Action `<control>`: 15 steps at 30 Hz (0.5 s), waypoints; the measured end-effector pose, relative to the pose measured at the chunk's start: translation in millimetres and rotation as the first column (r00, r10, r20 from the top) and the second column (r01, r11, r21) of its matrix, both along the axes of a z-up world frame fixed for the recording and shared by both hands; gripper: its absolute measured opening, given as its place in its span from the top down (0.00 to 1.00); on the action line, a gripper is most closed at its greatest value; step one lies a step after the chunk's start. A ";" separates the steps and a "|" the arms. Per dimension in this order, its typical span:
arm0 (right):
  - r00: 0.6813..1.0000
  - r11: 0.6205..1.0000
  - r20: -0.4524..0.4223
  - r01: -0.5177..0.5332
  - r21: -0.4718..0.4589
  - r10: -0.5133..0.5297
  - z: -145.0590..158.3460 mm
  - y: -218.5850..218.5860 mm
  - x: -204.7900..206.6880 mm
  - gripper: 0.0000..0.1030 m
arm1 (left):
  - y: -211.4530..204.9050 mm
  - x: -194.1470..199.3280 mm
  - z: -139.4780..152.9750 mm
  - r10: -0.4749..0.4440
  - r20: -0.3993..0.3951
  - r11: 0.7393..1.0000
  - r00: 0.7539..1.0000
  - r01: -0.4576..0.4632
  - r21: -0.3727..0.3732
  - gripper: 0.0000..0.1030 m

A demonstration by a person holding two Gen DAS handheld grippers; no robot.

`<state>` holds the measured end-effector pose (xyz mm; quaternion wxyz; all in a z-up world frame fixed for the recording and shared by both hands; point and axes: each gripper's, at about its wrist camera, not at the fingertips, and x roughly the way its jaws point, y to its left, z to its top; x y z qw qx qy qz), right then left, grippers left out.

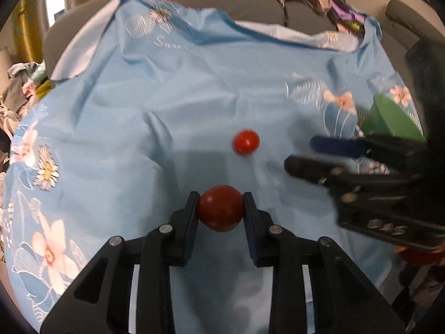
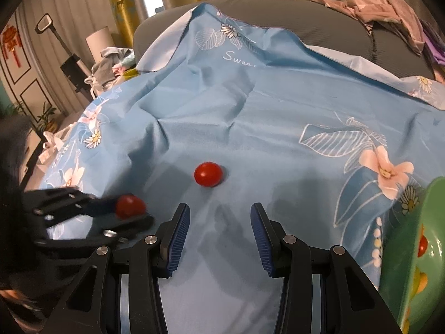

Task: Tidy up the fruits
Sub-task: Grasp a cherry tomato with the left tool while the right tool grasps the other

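Note:
My left gripper (image 1: 221,207) is shut on a red cherry tomato (image 1: 220,208), held just above the blue flowered cloth (image 1: 167,105); both also show at the left of the right wrist view, the gripper (image 2: 130,211) and its tomato (image 2: 130,206). A second red tomato (image 1: 246,142) lies loose on the cloth ahead, also in the right wrist view (image 2: 208,174). My right gripper (image 2: 220,220) is open and empty, a little short of that tomato; it shows at the right of the left wrist view (image 1: 303,153). A green bowl (image 2: 417,250) holding fruit stands at the right, also in the left wrist view (image 1: 392,119).
The cloth (image 2: 278,111) covers a grey sofa (image 2: 319,19). Pink clothes (image 2: 389,2) lie on the sofa back. A pile of clothes (image 2: 111,61) and a vacuum (image 2: 69,64) stand at the far left.

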<state>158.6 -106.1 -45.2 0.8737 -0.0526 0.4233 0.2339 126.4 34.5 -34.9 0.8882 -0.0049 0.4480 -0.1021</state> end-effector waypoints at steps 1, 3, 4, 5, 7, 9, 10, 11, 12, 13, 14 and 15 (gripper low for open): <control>1.000 1.000 -0.001 -0.003 -0.003 0.003 -1.1 2.1 1.4 0.55 | 2.9 -0.2 3.9 0.005 0.011 1.000 1.000 -0.005 -0.003 0.71; 1.000 1.000 -0.003 -0.008 -0.007 0.008 -3.0 6.0 4.4 0.55 | 7.3 0.2 8.7 0.014 0.023 1.000 1.000 -0.014 -0.006 0.70; 1.000 1.000 -0.005 -0.010 -0.010 0.010 -3.6 7.8 5.9 0.55 | 9.5 0.5 10.3 0.020 0.026 1.000 0.999 -0.019 -0.008 0.70; 1.000 1.000 -0.006 -0.013 -0.011 0.013 -4.4 9.8 6.6 0.55 | 10.5 1.0 11.0 0.022 0.028 1.000 0.999 -0.021 -0.012 0.70; 1.000 1.000 -0.007 -0.018 -0.013 0.018 -5.7 12.6 7.9 0.55 | 12.9 1.4 12.0 0.027 0.033 0.999 0.999 -0.026 -0.019 0.70; 1.000 1.000 -0.007 -0.023 -0.020 0.023 -7.5 15.5 9.3 0.55 | 17.1 0.2 12.8 0.030 0.036 0.999 0.999 -0.029 -0.027 0.70; 1.000 0.999 -0.006 -0.027 -0.024 0.027 -8.3 17.1 10.5 0.55 | 18.5 -0.7 13.3 0.030 0.039 0.999 0.999 -0.029 -0.032 0.70; 1.000 0.999 -0.005 -0.030 -0.026 0.030 -9.4 18.5 11.6 0.55 | 19.7 -1.3 13.7 0.032 0.041 0.999 0.999 -0.031 -0.036 0.70; 0.999 0.999 -0.013 -0.033 -0.029 0.032 -11.0 19.9 13.6 0.55 | 21.2 -1.7 14.1 0.034 0.043 0.999 0.998 -0.032 -0.040 0.70; 0.999 0.999 -0.038 -0.038 -0.022 0.037 -13.5 21.3 17.0 0.55 | 22.6 -2.1 14.5 0.035 0.044 0.998 0.998 -0.033 -0.044 0.70; 0.998 0.999 -0.057 -0.040 -0.011 0.040 -14.8 21.7 19.6 0.55 | 23.9 -2.7 14.8 0.037 0.045 0.998 0.998 -0.035 -0.049 0.70; 0.997 0.999 -0.067 -0.040 -0.005 0.040 -14.9 22.3 22.9 0.55 | 24.9 -3.4 14.7 0.038 0.045 0.998 0.998 -0.036 -0.052 0.70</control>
